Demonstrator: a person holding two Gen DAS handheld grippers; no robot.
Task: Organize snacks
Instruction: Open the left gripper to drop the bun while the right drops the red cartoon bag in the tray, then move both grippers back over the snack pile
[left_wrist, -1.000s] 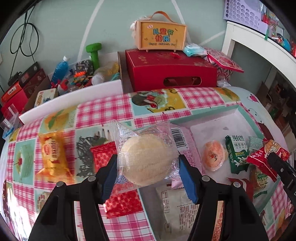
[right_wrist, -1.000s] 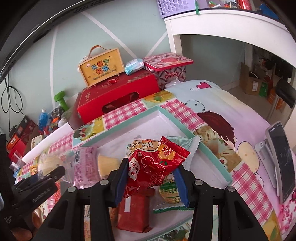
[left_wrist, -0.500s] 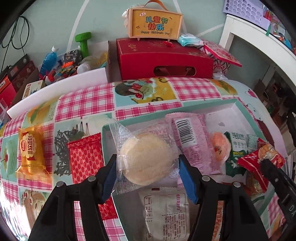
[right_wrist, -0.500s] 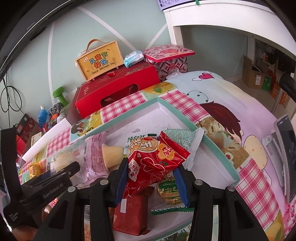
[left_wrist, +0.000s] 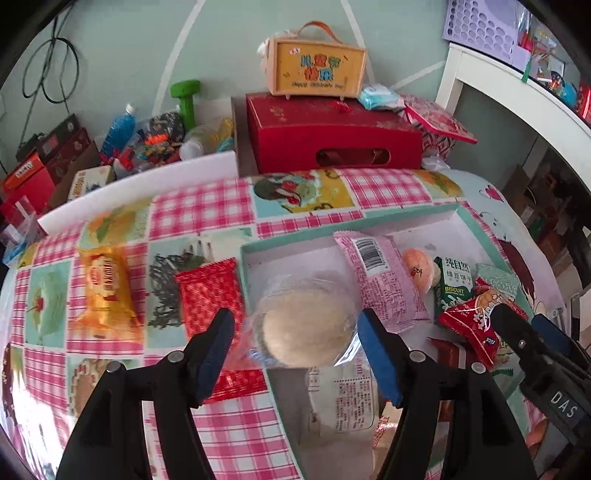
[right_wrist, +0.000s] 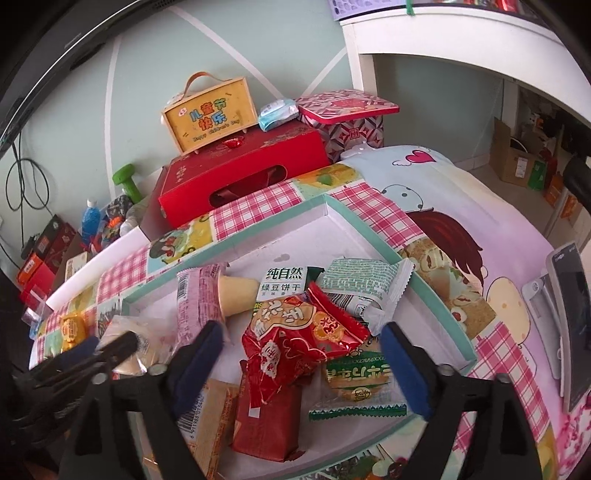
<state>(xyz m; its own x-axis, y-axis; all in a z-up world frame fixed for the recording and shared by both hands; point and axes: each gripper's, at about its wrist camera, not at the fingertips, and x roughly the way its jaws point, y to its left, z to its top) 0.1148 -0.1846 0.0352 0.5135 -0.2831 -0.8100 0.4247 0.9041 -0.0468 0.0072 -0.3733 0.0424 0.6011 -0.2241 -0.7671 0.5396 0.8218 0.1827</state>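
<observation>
A teal-rimmed white box (left_wrist: 369, 221) on the checked tablecloth holds several snack packs. My left gripper (left_wrist: 295, 345) is open over the box's left end, with a round pale cake in clear wrap (left_wrist: 304, 332) loose between its blue pads (left_wrist: 376, 350). My right gripper (right_wrist: 303, 365) is open over the box (right_wrist: 432, 295), with a red crinkled snack bag (right_wrist: 299, 339) lying free between its fingers on other packs. That red bag also shows in the left wrist view (left_wrist: 476, 321). A red patterned packet (left_wrist: 208, 295) and a yellow packet (left_wrist: 105, 288) lie on the cloth left of the box.
A pink barcode pack (left_wrist: 380, 280), an orange cup snack (left_wrist: 415, 267) and a green biscuit pack (left_wrist: 454, 284) lie in the box. A red gift box (left_wrist: 332, 140) with a yellow case (left_wrist: 317, 70) stands behind. A phone (right_wrist: 569, 325) stands at right.
Both grippers opened. The left let go of the round cake, which dropped into the box's left end; the right let go of the red bag onto the packs.
</observation>
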